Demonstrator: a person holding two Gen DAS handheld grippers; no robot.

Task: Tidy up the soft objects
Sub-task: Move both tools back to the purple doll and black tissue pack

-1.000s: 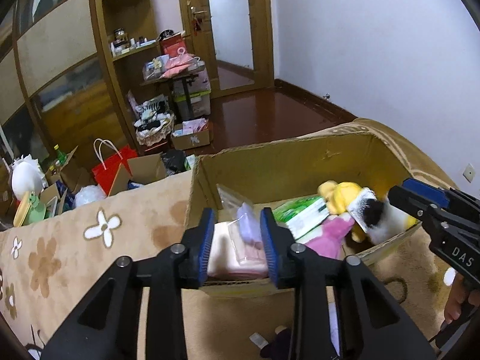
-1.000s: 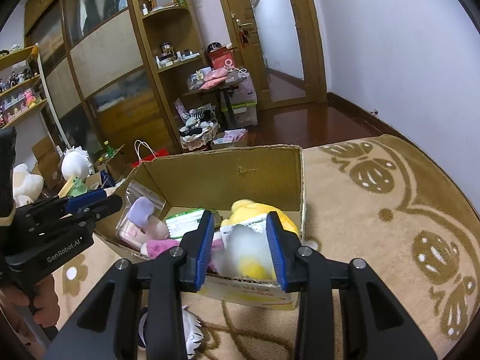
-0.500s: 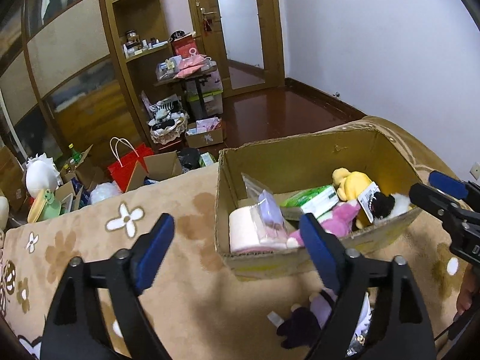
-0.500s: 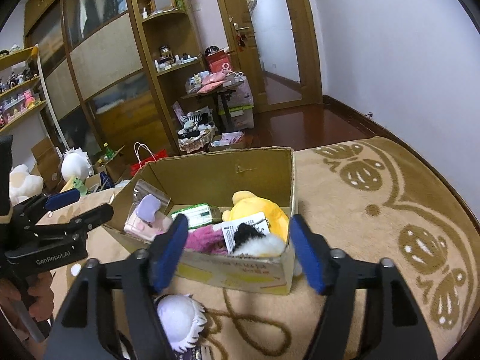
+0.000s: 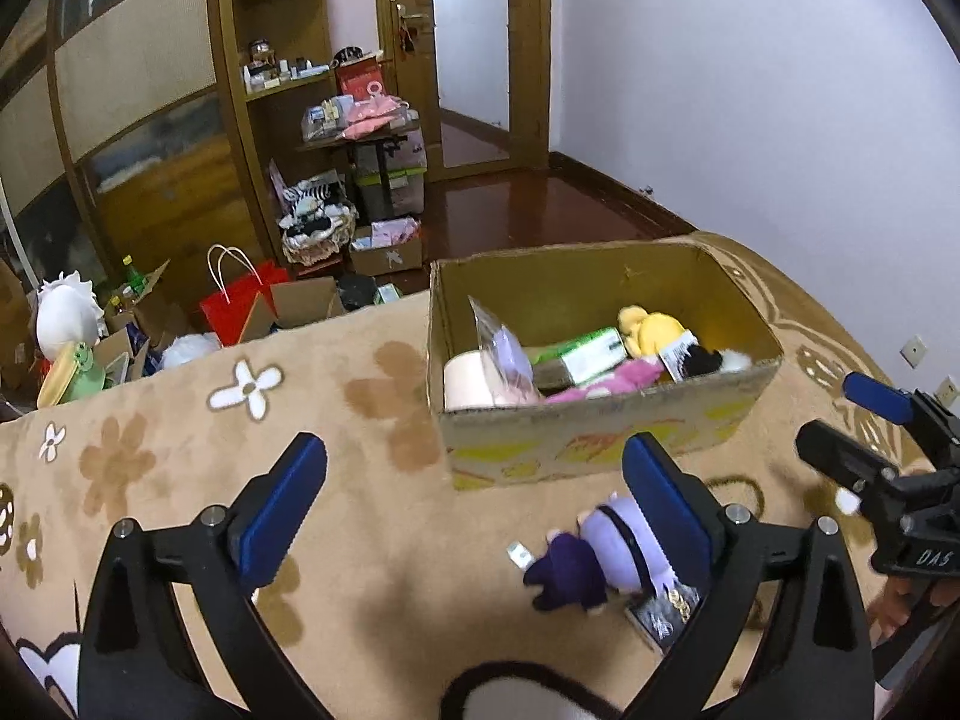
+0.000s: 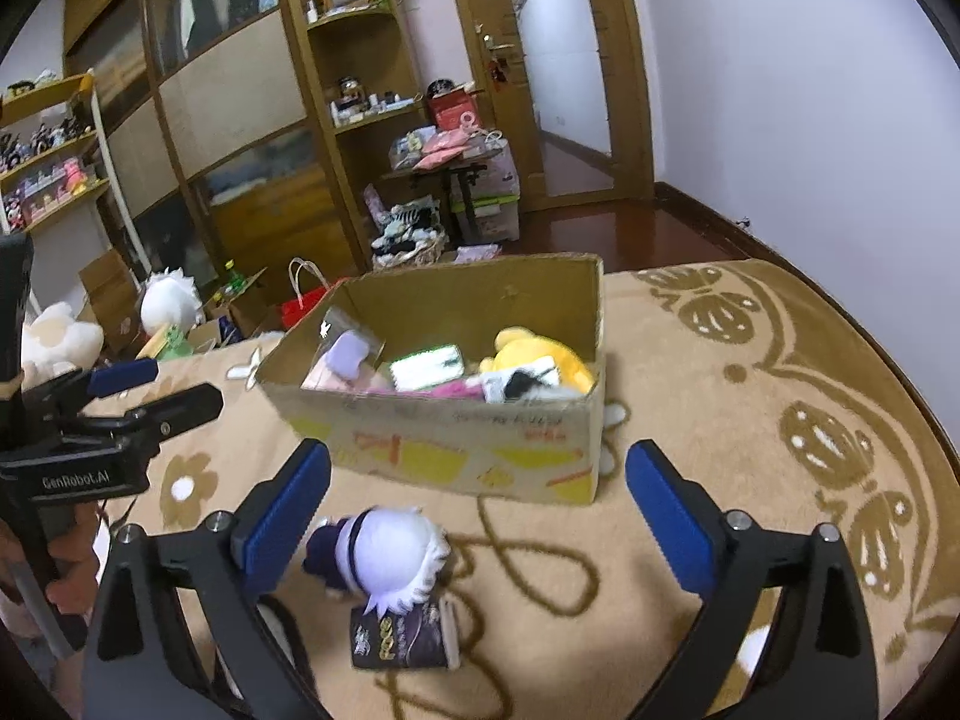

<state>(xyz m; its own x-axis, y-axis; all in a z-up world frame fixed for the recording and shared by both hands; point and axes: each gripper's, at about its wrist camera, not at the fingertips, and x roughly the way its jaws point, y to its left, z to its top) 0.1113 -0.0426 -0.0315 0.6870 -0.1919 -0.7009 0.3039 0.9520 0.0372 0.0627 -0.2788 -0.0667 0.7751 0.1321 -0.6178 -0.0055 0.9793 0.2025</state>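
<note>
A cardboard box [image 5: 600, 450] [image 6: 456, 450] sits on the tan blanket. It holds a yellow plush [image 5: 651, 327] [image 6: 540, 357], a black-and-white plush [image 5: 714, 360] [image 6: 519, 384], a pink plush [image 5: 606, 378], a green-white packet [image 5: 579, 351] [image 6: 426, 366] and a bagged pink item [image 5: 480, 381] [image 6: 342, 360]. A purple-and-white doll [image 5: 600, 552] [image 6: 384, 558] lies on the blanket in front of the box. My left gripper [image 5: 474, 504] is open and empty, held back from the box. My right gripper [image 6: 477, 504] is open and empty, also in front of the box.
The blanket [image 5: 180, 480] has flower and butterfly patterns. A dark tag or card [image 6: 402, 636] lies by the doll. Beyond the bed are a red bag [image 5: 240, 300], boxes, a white plush [image 5: 66, 318], wooden shelves [image 6: 360, 120] and a door.
Both grippers opened, letting go of the bagged pink item and the black-and-white plush in the box. Both then drew back from the box.
</note>
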